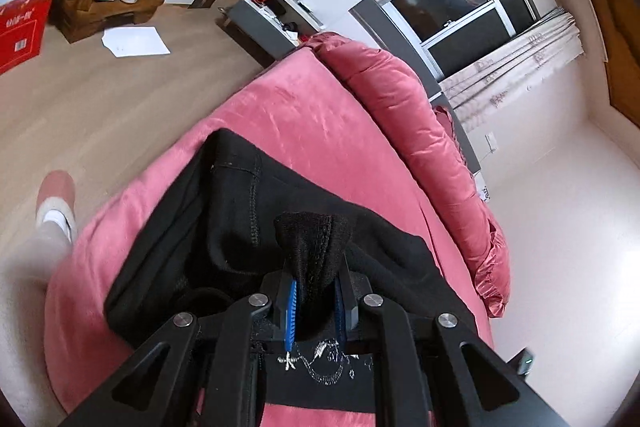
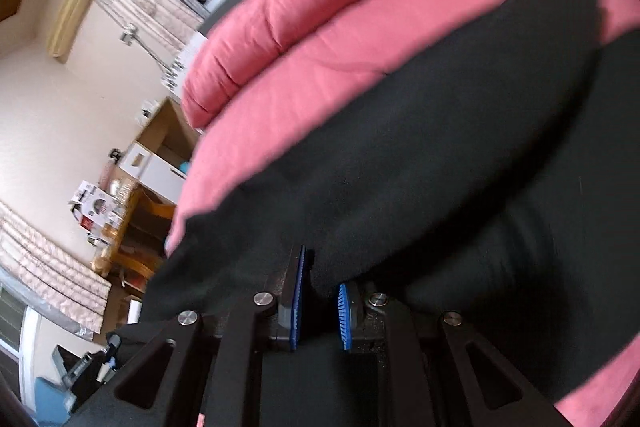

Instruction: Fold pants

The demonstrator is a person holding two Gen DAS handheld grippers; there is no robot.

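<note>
On the pink bedspread [image 1: 280, 115] lie the black pants [image 1: 224, 211], spread across the near part of the bed beside a bunched pink quilt [image 1: 404, 99]. The left gripper [image 1: 314, 301] is pinched nearly closed on a gathered bunch of the pants' cloth, which pokes up between its blue pads. The right gripper [image 2: 322, 307] has its jaws drawn narrow, black fabric pressed between them, though blur hides the detail.

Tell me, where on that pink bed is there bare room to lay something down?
Free: the pink bedspread between the black pants and the rolled quilt, running toward the grey shelf unit. Also a strip beside the pants along the bed's floor-side edge. Crowded: the near end, under the pants and both grippers.
</note>
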